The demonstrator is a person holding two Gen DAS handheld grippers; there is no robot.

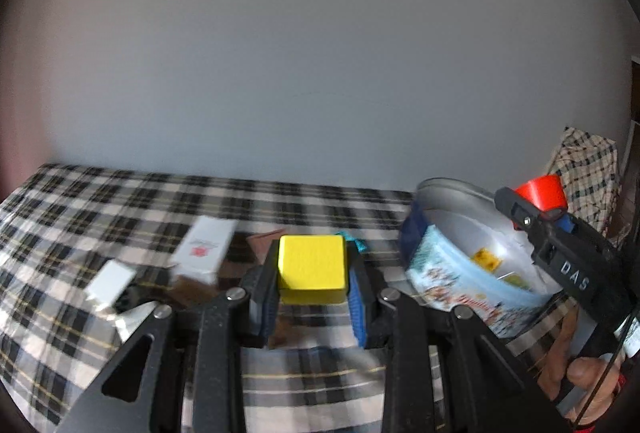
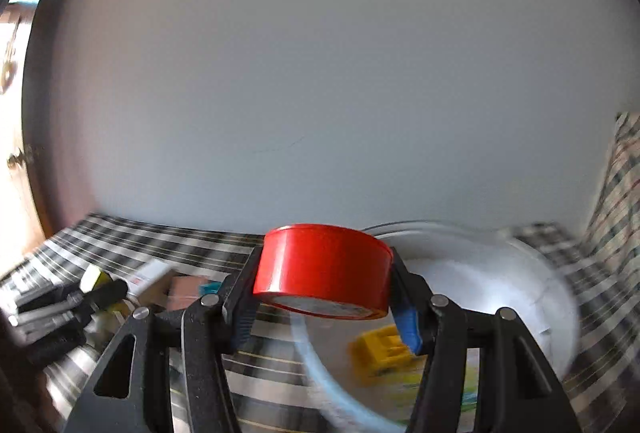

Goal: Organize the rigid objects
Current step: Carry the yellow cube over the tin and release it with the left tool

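- A yellow block [image 1: 311, 269] is sitting clamped between the fingers of the left gripper [image 1: 314, 297], lifted above the table [image 1: 80, 201] with its checked cloth.
- A red roll of tape [image 2: 324, 269] is being squeezed between the fingers of the right gripper [image 2: 324, 297], tilted a little and hanging over the near edge of a round tin [image 2: 520, 289].
- In the left wrist view the same roll [image 1: 542, 193] is showing at the tip of the right gripper [image 1: 550, 209], above the tin [image 1: 460, 269], whose outer wall is carrying a printed picture.
- Inside the tin a yellow piece [image 2: 382, 351] is lying on the bottom; blur is hiding its exact shape.
- A white box with a red mark [image 1: 206, 247] is lying on the table to the left of the block, and a smaller white box [image 1: 110, 283] is lying further left.
- A brown flat thing [image 1: 262, 239] and a small teal thing [image 1: 356, 243] are showing just behind the block.
- A person's hand [image 1: 580, 381] is wrapping around the right gripper's handle at the lower right of the left wrist view.
- A plain pale wall [image 1: 320, 53] is rising behind the table.
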